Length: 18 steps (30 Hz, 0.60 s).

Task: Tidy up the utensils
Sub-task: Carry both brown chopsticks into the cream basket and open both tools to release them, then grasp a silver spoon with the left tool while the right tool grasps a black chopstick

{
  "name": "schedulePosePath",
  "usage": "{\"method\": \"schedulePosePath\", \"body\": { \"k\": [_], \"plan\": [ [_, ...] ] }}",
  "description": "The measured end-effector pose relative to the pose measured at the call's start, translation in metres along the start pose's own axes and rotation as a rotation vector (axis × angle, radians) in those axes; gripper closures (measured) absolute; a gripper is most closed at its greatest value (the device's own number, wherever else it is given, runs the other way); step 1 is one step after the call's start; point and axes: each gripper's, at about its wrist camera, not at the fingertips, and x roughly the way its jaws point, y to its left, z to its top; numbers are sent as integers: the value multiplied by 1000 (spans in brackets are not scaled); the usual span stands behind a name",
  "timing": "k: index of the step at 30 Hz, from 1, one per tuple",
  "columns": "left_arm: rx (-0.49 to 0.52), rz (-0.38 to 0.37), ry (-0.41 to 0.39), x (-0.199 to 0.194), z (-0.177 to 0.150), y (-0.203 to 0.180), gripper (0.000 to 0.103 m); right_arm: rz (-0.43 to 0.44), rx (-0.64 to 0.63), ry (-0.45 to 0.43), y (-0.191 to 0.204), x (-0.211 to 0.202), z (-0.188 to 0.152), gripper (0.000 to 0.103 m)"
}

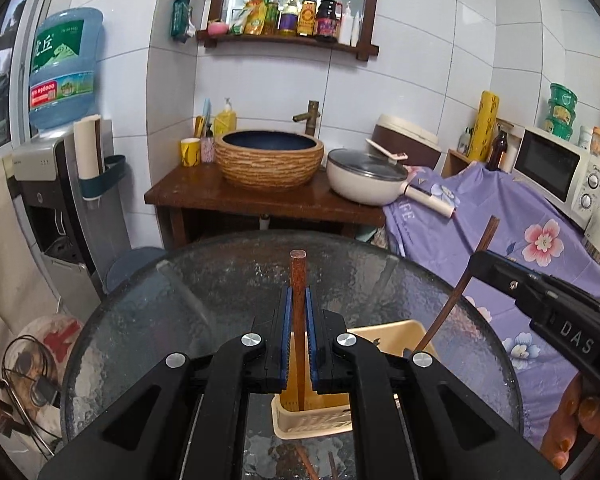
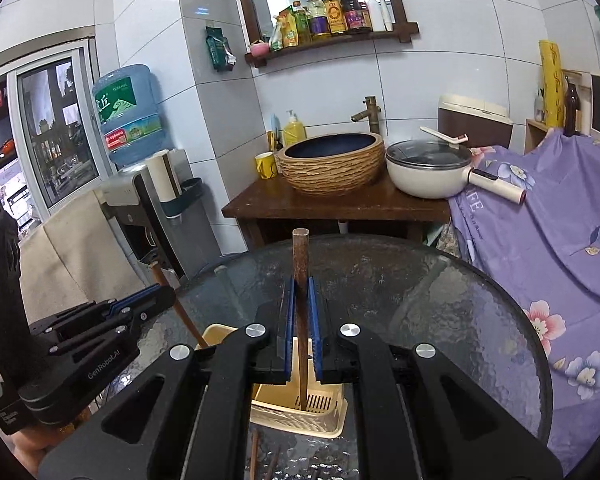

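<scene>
Pads of the left hand-held gripper [image 1: 299, 300] clamp one wooden chopstick [image 1: 298, 320] upright, its tip already inside the beige holder [image 1: 312, 420] directly below. The right hand-held gripper [image 2: 300, 300] likewise clamps a second chopstick [image 2: 301, 320], near-vertical over the same holder on the glass surface [image 2: 440, 300]; both need a straight drop, I judge.

"DAS" is seen in white on the right gripper [image 1: 480, 266], on its black side. "GenRobot.AI" is printed on the left gripper [image 2: 156, 294], on its arm; a small label lower down is too tiny to be read. Two big Chinese signs, approx. "虎丘", are seen on the green label of the water jug [image 1: 62, 68]; the red strip w/ numbers is too blurry. "FE" is read on the purple cloth [image 2: 540, 240]; the rest is hidden. Bottle labels can't be read.
</scene>
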Motion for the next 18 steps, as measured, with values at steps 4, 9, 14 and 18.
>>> {"method": "schedulePosePath", "body": {
  "k": [4, 9, 14, 18],
  "plan": [
    [13, 15, 6, 7, -6, 0, 96, -12, 13, 17, -4, 10, -5, 95],
    [2, -12, 34, 11, -9, 0, 94, -19, 16, 20, -7, 13, -10, 95],
    [23, -30, -22, -13, -10, 0, 47, -37, 22, -24, -10, -5, -11, 42],
    [43, -42, -66, -42, -19, 6, 22, -75, -24, -28, -5, -23, -21, 42]
  ]
}}
